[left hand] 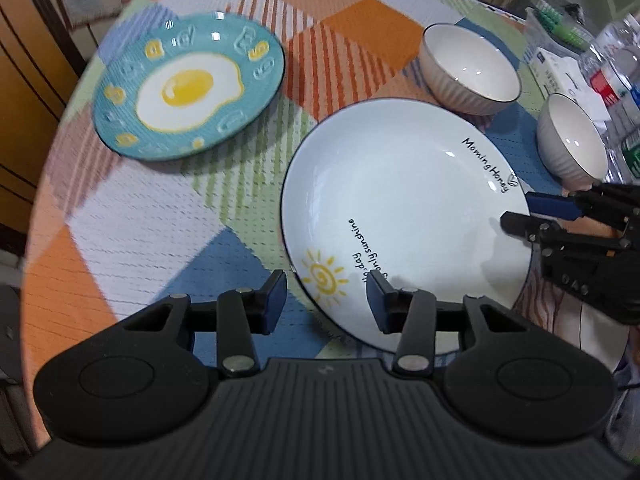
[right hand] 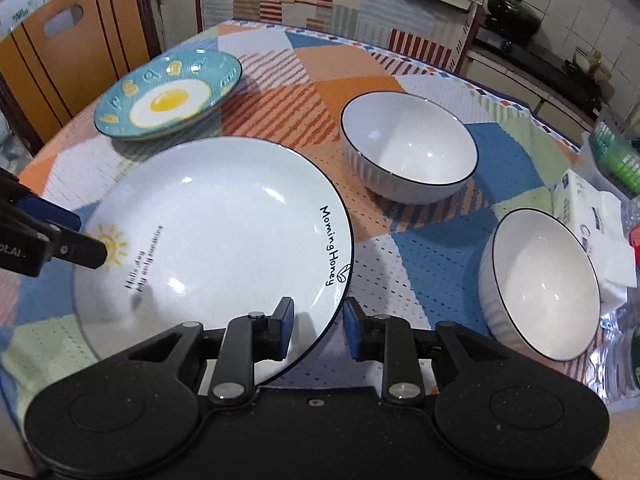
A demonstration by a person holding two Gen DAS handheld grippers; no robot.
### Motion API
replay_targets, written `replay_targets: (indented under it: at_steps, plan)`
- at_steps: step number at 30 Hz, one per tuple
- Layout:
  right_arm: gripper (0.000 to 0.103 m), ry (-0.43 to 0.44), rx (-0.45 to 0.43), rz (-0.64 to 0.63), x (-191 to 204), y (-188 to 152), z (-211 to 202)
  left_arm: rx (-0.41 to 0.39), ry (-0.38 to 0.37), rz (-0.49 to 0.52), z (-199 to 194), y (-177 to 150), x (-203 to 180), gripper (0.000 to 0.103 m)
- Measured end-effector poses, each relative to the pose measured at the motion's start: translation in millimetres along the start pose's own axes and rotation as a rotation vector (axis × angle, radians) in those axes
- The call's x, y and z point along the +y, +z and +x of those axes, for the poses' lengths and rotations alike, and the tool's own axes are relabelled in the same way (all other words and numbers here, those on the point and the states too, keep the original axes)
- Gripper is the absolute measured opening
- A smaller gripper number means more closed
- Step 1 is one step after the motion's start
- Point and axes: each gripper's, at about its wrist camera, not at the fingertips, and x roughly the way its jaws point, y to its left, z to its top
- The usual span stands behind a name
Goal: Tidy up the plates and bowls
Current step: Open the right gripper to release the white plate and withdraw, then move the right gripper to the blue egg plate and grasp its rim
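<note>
Round table with patchwork tablecloth (right hand: 360,64), bearing all crockery; positions given relative to the white plate. White plate (right hand: 224,236), black-rimmed, printed "Morning Honey" and a yellow sun, flat on the cloth near the table's front edge. Teal plate (right hand: 168,94) with fried-egg motif, beyond the white plate to its far left, apart from it. Far white bowl (right hand: 408,156), ribbed outside, dark rim, upright, beyond the white plate's right rim and just clear of it. Near white bowl (right hand: 540,284), same pattern, well to the right of the white plate, beside a white tissue pack (right hand: 588,224). Left gripper (left hand: 327,300), jaws wide apart, straddling the white plate's (left hand: 400,208) sun-side rim; one blue pad over the plate's inside, the other over the cloth outside; nothing clamped. Right gripper (right hand: 318,328), jaws parted, straddling the rim below "Honey"; left pad over the plate, right pad over the cloth; nothing held; whether either pad touches the rim cannot be told.
</note>
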Motion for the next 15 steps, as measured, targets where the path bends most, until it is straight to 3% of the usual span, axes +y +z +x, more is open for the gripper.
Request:
replay_targets:
  at_steps: [8, 15]
  plan:
    - [0.033, 0.095, -0.092, 0.013, 5, 4, -63, -0.044, 0.057, 0.091, -51, -11, -11, 0.043]
    - [0.039, 0.196, -0.179, -0.04, 22, 9, -105, -0.07, 0.058, 0.086, -85, -30, 0, 0.043]
